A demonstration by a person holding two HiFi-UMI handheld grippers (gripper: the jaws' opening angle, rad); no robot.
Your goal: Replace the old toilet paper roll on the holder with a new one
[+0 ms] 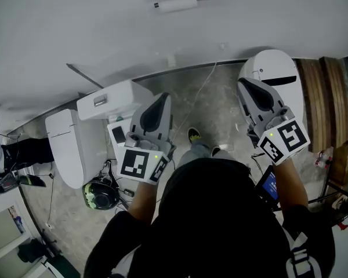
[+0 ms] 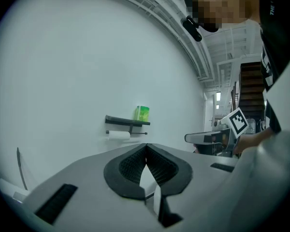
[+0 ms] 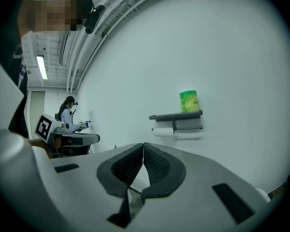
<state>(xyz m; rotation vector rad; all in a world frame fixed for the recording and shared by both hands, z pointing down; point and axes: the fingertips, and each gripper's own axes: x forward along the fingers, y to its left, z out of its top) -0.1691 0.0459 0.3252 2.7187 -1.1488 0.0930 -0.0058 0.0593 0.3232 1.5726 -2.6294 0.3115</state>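
2 closed tight & empty, left hand-held gripper [image 2: 146, 148], right hand-held gripper [image 3: 143, 146], both facing toilet roll [image 3: 163, 131]

head view steeply down, gripper views level along their fingers [image 2: 128, 167], both sharing the far shelf [image 2: 127, 121]

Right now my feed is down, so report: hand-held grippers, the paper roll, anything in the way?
Left hand-held gripper and right hand-held gripper shut, empty. Paper roll on wall holder, not reached. Nothing seen in between.
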